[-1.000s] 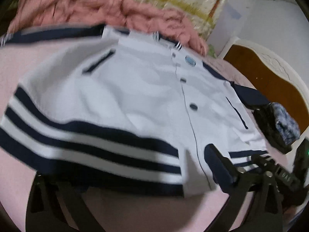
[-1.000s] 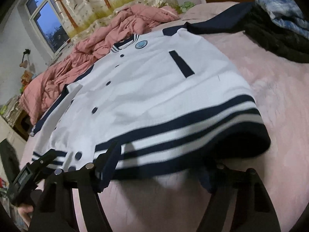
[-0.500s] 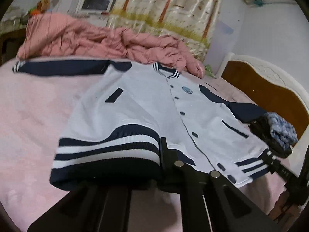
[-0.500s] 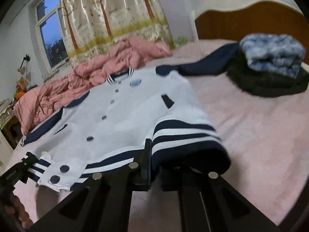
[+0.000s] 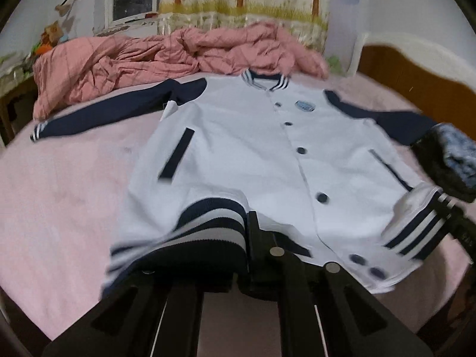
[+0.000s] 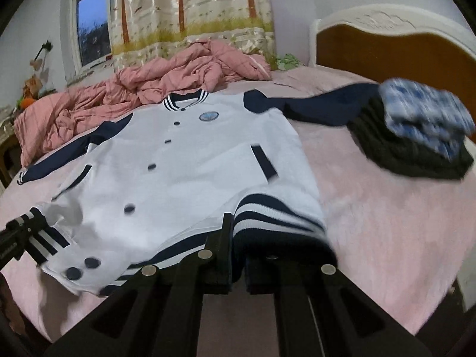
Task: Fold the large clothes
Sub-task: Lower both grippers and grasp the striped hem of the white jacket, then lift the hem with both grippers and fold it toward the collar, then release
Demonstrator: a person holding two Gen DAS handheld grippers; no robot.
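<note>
A white varsity jacket (image 5: 253, 148) (image 6: 184, 160) with navy sleeves and a navy-and-white striped hem lies front up on the pink bed, collar toward the window. My left gripper (image 5: 247, 255) is shut on the striped hem at the jacket's left corner, which bunches and lifts off the bed. My right gripper (image 6: 238, 255) is shut on the hem at the right corner, also raised. Each gripper shows in the other's view, the right one (image 5: 455, 220) and the left one (image 6: 17, 235), pinching its own corner.
A crumpled pink quilt (image 5: 154, 56) (image 6: 142, 89) lies behind the collar. A pile of folded dark and blue-patterned clothes (image 6: 416, 136) (image 5: 449, 160) sits on the right sleeve's end. A wooden headboard (image 6: 386, 47) stands at the right, the curtain (image 6: 190, 9) behind.
Both grippers went from open around the hem to shut on it. They then rose, lifting the two hem corners off the bed.
</note>
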